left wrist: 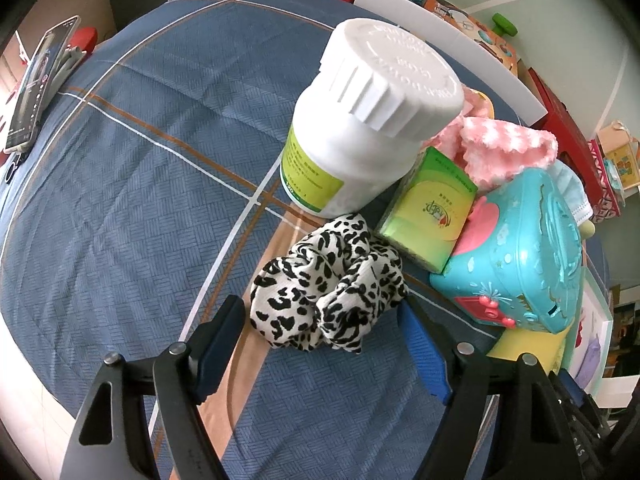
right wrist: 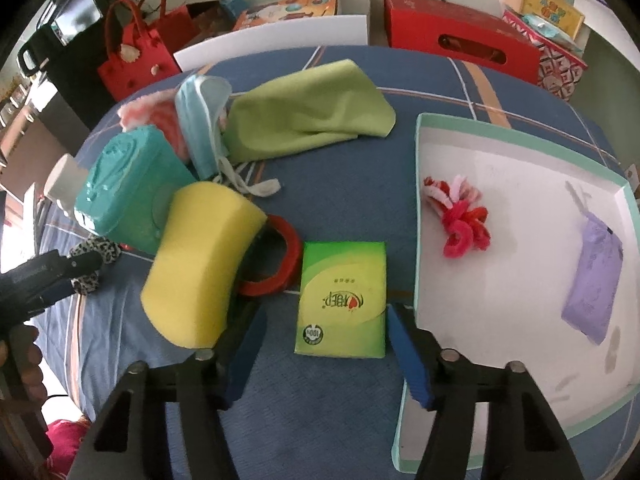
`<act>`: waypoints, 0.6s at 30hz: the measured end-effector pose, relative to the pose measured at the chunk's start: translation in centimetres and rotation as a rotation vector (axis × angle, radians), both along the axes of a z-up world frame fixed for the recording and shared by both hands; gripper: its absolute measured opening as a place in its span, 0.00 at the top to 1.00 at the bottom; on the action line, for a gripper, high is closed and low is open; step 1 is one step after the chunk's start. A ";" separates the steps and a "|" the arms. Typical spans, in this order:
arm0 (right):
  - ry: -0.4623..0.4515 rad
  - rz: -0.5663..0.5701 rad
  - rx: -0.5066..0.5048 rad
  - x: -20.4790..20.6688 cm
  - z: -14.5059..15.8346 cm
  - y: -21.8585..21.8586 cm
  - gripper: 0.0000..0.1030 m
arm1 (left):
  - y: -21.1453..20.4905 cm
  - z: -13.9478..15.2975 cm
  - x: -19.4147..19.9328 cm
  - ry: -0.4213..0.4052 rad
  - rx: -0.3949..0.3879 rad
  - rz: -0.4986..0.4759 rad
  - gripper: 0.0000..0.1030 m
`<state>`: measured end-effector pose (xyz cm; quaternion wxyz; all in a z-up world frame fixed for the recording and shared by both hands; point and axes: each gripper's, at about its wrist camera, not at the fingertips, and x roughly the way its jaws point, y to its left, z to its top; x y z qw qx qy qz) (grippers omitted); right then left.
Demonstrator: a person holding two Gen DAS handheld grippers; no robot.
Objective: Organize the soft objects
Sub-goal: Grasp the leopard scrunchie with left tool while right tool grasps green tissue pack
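Observation:
My left gripper [left wrist: 320, 328] is open, its blue pads on either side of a leopard-print scrunchie [left wrist: 326, 282] lying on the blue cloth; the scrunchie also shows at the left of the right wrist view [right wrist: 94, 256]. My right gripper [right wrist: 326, 328] is open and empty over a green tissue pack [right wrist: 342, 300]. A yellow sponge [right wrist: 202, 264] leans beside it. A green cloth [right wrist: 308, 116], a blue face mask [right wrist: 202, 124] and a pink fluffy cloth [left wrist: 508, 148] lie behind. A white tray [right wrist: 520, 184] at the right holds red-pink hair ties [right wrist: 460, 216] and a purple pouch [right wrist: 592, 284].
A white pill bottle [left wrist: 368, 120], a teal toy box [left wrist: 520, 256] and a second green pack [left wrist: 432, 208] crowd behind the scrunchie. A red ring [right wrist: 280, 260] lies under the sponge. A phone [left wrist: 36, 84] stands at far left. Red boxes [right wrist: 460, 40] and a red bag [right wrist: 136, 52] line the back.

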<state>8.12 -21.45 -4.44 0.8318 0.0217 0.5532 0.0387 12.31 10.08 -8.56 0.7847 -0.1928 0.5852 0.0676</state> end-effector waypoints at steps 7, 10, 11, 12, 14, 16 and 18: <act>0.023 0.014 -0.063 0.4 -0.8 0.8 0.47 | -0.6 -0.4 0.1 0.013 0.005 -0.009 0.34; 0.035 0.020 -0.080 0.4 -1.4 1.1 0.48 | -0.8 -0.7 0.2 0.020 0.011 -0.015 0.38; 0.039 0.021 -0.085 0.5 -1.5 1.2 0.48 | -0.9 -0.9 0.3 0.020 0.011 -0.017 0.39; 0.040 0.021 -0.086 0.5 -1.6 1.2 0.48 | -1.0 -1.0 0.4 0.021 0.013 -0.019 0.39; 0.045 0.019 -0.083 0.4 -1.7 1.1 0.48 | -1.1 -1.3 0.5 0.026 0.015 -0.021 0.39; 0.050 0.018 -0.081 0.6 -1.8 1.1 0.48 | -1.1 -1.5 0.7 0.028 0.017 -0.021 0.40; 0.051 0.019 -0.083 0.6 -1.9 1.1 0.48 | -1.2 -1.6 0.9 0.029 0.024 -0.024 0.40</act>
